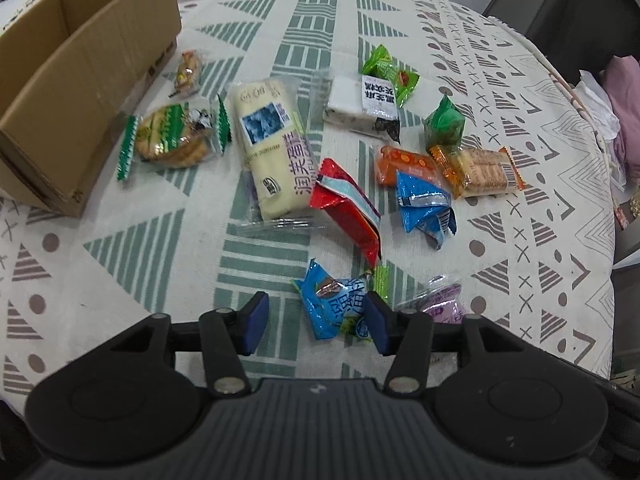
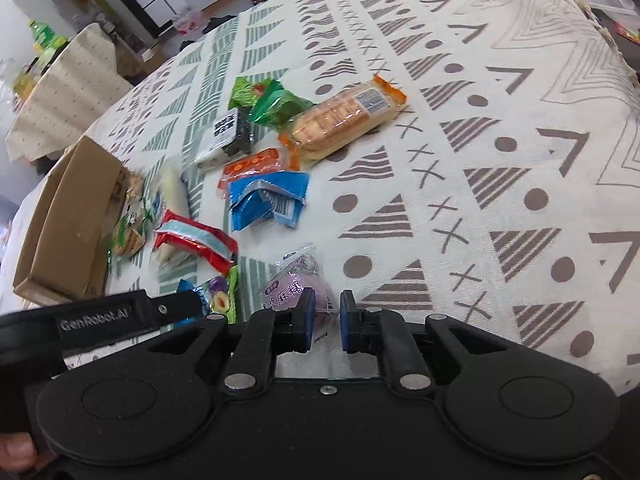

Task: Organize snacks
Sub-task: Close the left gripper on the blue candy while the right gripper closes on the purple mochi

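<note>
The blue snack packet [image 1: 334, 304] lies on the tablecloth [image 1: 540, 240] directly between our left gripper's [image 1: 316, 320] pads. The jaws stand apart: the right-hand pad is at the packet's crimped edge, but we cannot tell whether it touches, and the left-hand pad is clear of it, so nothing is clamped. We judge the packet light, crinkly and slick; the film yields and slides under pressure. Take hold across the filled middle, not on the crimped end seals, which fold and slip.

Our right gripper [image 2: 325, 322] has its pads drawn close together on the clear film edge of the purple mochi packet [image 2: 298, 286]. The purple filling sits just beyond the fingertips. The contents look soft, so a grip on the seal spares them, though thin film may tear or pull free.

Beyond the left fingertips lie the red packet [image 1: 348, 208], a second blue packet [image 1: 426, 204] and the long cream cake packet [image 1: 272, 144]. The cardboard box [image 1: 80, 72] stands far to the left of the fingers, open at the top. We judge it the likely destination.
</note>
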{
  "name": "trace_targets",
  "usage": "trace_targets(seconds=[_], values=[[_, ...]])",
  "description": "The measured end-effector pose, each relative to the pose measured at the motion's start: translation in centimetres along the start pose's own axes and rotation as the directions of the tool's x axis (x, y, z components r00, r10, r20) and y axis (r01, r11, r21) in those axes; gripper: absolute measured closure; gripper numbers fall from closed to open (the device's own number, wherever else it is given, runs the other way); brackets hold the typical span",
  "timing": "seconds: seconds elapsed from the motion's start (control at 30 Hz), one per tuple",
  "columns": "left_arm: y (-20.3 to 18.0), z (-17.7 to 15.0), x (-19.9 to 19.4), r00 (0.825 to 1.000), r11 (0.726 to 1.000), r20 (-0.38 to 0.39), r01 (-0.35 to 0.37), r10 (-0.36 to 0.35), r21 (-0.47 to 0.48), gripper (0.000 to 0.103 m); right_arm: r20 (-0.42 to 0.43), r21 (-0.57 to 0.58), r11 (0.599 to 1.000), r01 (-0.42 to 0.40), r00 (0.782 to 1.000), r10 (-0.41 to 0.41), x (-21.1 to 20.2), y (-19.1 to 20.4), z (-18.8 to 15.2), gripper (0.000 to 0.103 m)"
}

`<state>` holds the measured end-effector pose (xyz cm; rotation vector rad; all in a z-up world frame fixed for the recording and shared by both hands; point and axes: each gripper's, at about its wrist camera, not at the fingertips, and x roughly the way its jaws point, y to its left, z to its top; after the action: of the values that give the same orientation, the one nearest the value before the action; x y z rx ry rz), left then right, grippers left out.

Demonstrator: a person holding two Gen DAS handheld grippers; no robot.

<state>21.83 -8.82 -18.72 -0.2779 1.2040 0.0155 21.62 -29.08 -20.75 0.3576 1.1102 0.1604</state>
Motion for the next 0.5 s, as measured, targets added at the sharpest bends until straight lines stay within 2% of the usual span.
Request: trace_targets(seconds=[0.03,0.1,0.17,0.27,0.4,0.5], values=[[-0.1,0.0,0.2,1.000,1.000,0.003,0.006,-0.006,-0.002,0.049,-0.002,0.001,1.000,-0.005,1.000,0.005,0.1,0.0,0.0,0.084],[-0.4,0.0,0.6,1.000,1.000,0.011,0.017,-0.017,0.003,0.049,-0.001,-0.009,1.000,0.005,1.000,-0.005,0.1,0.2,0.1,0.081],[-0.7,-0.1,1.2,1.000,1.000,0.005,0.018,-0.018,0.002,0.049,0.004,-0.016,1.000,-0.001,1.000,0.001,0.1,0.4,0.1,0.067],[-0.8,-0.2,1.7,1.000,1.000,0.005,0.006,-0.006,-0.005,0.052,0.005,-0.042,0.999,-0.011,1.000,0.011,0.0,0.7,0.0,0.057],[-0.4,0.0,1.5,1.000,1.000,0.003,-0.009,0.009,0.001,0.071,-0.007,-0.065,0.998,-0.006,1.000,0.005,0.3,1.0,0.0,0.055],[0.4,0.3,1.3,1.000,1.000,-0.014,0.008,-0.008,-0.023,0.072,-0.026,-0.087,0.996,-0.019,1.000,0.016,0.7,1.4,0.0,0.051]])
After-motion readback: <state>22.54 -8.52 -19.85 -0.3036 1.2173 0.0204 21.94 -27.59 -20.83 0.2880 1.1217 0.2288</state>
